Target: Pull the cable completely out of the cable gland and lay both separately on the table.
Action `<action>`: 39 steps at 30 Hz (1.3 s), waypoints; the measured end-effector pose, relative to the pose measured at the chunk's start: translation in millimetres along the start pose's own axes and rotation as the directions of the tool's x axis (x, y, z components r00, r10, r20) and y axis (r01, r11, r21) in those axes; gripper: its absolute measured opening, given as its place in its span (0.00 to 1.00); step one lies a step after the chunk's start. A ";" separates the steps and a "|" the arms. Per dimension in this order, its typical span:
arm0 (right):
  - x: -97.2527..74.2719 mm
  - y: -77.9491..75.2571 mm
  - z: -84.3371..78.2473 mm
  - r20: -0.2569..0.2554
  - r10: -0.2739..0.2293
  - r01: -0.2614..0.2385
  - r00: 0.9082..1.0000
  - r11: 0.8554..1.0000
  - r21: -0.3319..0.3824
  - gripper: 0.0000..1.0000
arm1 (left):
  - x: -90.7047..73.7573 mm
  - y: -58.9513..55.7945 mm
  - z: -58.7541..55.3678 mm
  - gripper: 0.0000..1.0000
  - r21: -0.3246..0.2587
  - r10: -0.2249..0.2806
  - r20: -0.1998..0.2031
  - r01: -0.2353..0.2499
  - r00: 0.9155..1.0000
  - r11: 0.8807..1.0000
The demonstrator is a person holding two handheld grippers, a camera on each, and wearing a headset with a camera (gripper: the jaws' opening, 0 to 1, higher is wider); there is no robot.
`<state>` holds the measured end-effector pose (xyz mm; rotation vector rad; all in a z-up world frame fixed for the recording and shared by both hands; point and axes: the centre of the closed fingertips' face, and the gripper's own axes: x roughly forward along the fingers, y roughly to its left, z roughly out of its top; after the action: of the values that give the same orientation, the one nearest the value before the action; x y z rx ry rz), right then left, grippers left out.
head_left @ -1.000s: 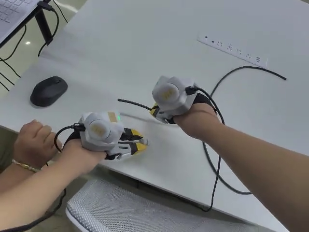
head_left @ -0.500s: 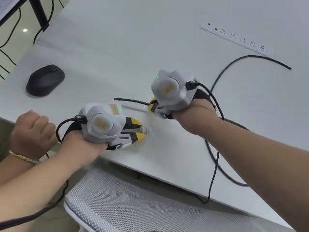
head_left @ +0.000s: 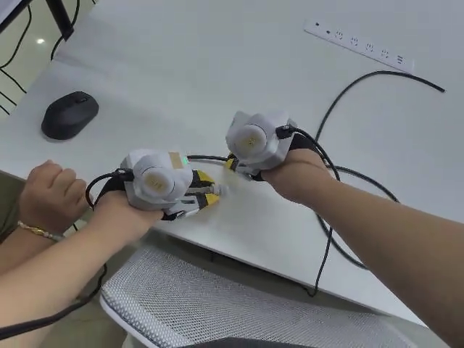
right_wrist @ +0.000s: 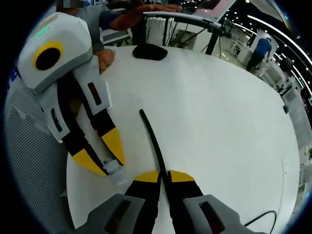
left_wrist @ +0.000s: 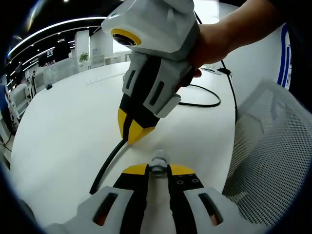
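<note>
My right gripper [head_left: 232, 164] is shut on a thin black cable [head_left: 206, 157], whose short free end lies leftward on the white table [head_left: 181, 72]. In the right gripper view that cable [right_wrist: 152, 136] runs straight out from between my shut jaws [right_wrist: 164, 176]. My left gripper [head_left: 210, 194] sits just in front, near the table's edge, shut on a small grey cable gland [head_left: 216, 190]. The gland [left_wrist: 157, 163] shows pinched between the yellow tips in the left gripper view. Cable [left_wrist: 109, 158] and gland are apart, with the right gripper [left_wrist: 132, 131] a little beyond the gland.
A black mouse [head_left: 69, 114] lies at the left, a white power strip [head_left: 359, 45] at the far right. Black leads [head_left: 362, 87] loop over the table's right side. Another hand [head_left: 51, 196] rests at the near left edge. A mesh chair [head_left: 217, 304] stands below the edge.
The head camera has shifted. My left gripper with the gland has drawn closer to the right gripper. The right gripper keeps its hold on the cable.
</note>
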<state>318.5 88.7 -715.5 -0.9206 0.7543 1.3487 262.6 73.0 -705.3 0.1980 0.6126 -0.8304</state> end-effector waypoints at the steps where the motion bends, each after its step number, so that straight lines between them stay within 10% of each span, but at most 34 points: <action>1: 0.2 0.3 -0.7 -0.001 0.002 -0.002 1.000 1.000 -0.001 0.01 | 0.7 0.5 -0.5 0.16 0.008 0.000 -0.005 0.000 1.000 1.000; 21: -2.9 -2.8 -0.7 0.025 -0.012 0.013 1.000 1.000 -0.001 0.13 | 4.5 0.8 -2.8 0.17 0.039 0.002 -0.032 -0.001 0.999 0.999; 39: -80.9 -16.2 -0.5 0.197 -0.133 0.105 0.971 0.984 0.145 0.32 | -10.6 3.5 13.1 0.37 -0.008 0.024 0.018 -0.024 1.000 1.000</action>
<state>326.9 50.6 -642.8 -0.6966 0.6119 1.2500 265.4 76.8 -688.8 0.1906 0.5954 -0.8063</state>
